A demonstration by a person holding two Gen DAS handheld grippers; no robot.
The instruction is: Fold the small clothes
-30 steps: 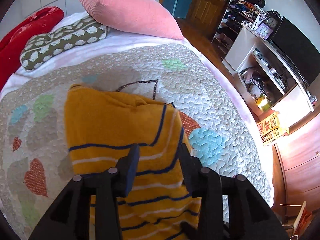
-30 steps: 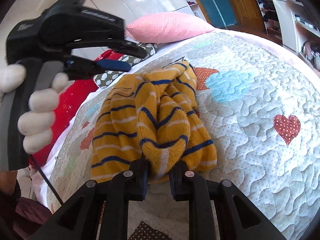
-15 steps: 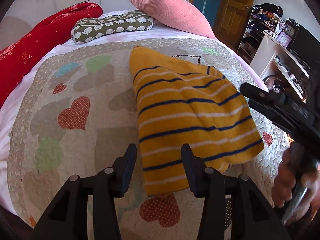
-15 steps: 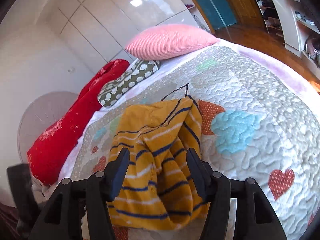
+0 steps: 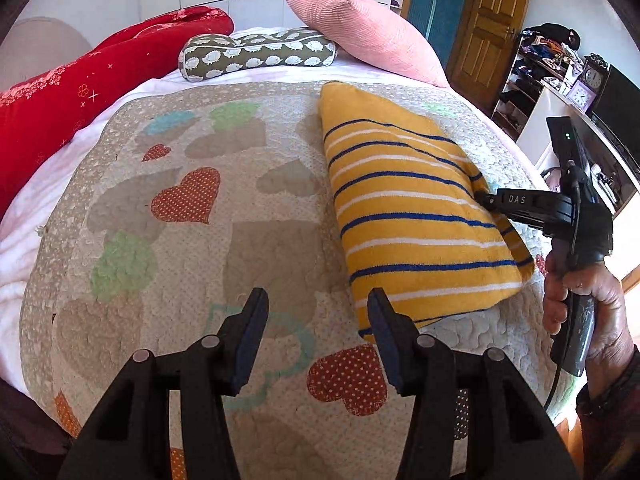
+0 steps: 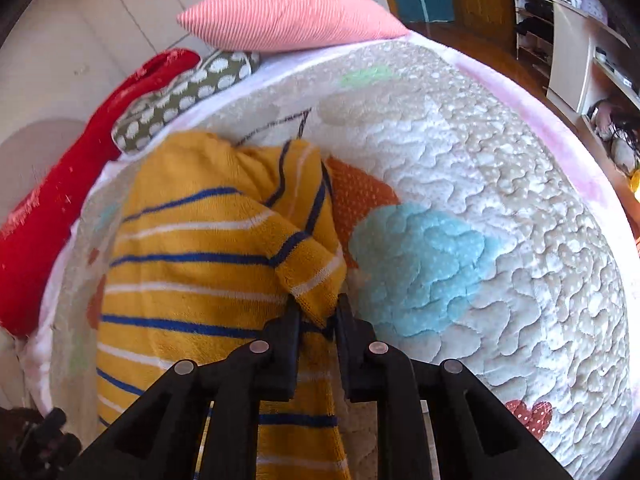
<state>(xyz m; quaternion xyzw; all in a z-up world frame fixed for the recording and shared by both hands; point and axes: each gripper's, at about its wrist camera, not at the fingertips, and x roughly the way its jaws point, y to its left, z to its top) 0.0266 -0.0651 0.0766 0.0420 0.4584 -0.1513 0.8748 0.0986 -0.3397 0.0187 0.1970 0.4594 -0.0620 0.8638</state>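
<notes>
A mustard-yellow garment with blue and white stripes (image 5: 404, 208) lies folded on the heart-patterned quilt (image 5: 200, 240). My left gripper (image 5: 316, 336) is open and empty, hovering over the quilt just left of the garment's near edge. My right gripper (image 6: 316, 312) is shut on a sleeve cuff of the garment (image 6: 224, 248) at its right side. In the left wrist view the right gripper (image 5: 486, 199) reaches in from the right with its tips at the garment's right edge.
A pink pillow (image 5: 360, 32), a green patterned bolster (image 5: 256, 54) and a red blanket (image 5: 80, 92) lie at the head of the bed. A white shelf unit with clocks (image 5: 572, 112) and a wooden door (image 5: 488, 20) stand to the right.
My left gripper has let go of the garment and drawn back. My right gripper opened, then moved in and shut on the sleeve cuff. The garment now lies flatter.
</notes>
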